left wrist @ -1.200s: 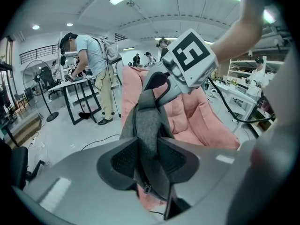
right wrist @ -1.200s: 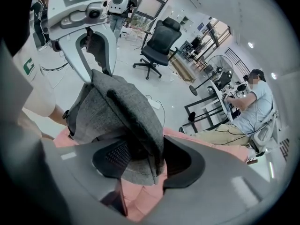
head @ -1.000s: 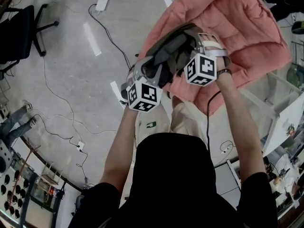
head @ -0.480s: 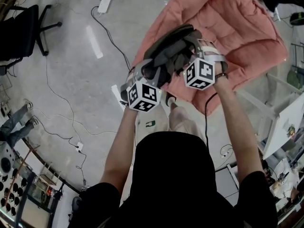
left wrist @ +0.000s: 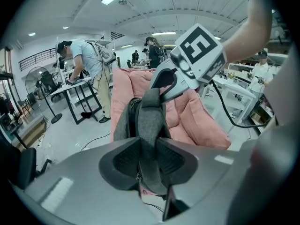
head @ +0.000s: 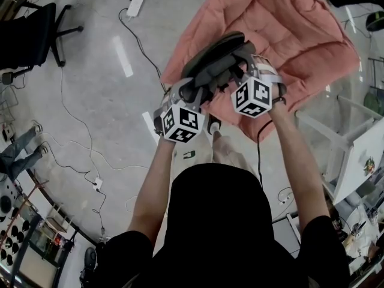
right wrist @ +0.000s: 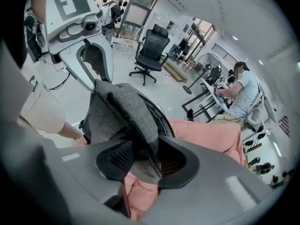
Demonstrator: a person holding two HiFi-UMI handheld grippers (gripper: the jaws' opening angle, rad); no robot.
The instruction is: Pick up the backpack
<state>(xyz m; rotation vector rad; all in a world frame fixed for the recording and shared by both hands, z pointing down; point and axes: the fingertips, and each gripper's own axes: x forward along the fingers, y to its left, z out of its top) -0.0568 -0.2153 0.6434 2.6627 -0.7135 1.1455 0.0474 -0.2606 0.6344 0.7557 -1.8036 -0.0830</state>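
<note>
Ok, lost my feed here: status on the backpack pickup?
Left gripper closing on grey strap. Right gripper closing, grey strap too. Backpack held over pink cushion. Nothing in the way.

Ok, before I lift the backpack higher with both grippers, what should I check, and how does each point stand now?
1. Grip of left gripper: its jaws are closing, with one grey strap pinched between the pads. Ok.
2. Grip of right gripper: its jaws are closing, with the other grey strap pinched between the pads. Ok.
3. The grey backpack is clear of the pink cushion: its bottom is hidden. Cannot tell.
4. The black cable below the right gripper is apart from the backpack. Ok.
5. The floor is free for a step: a white power strip lies there. Not ok.
</note>
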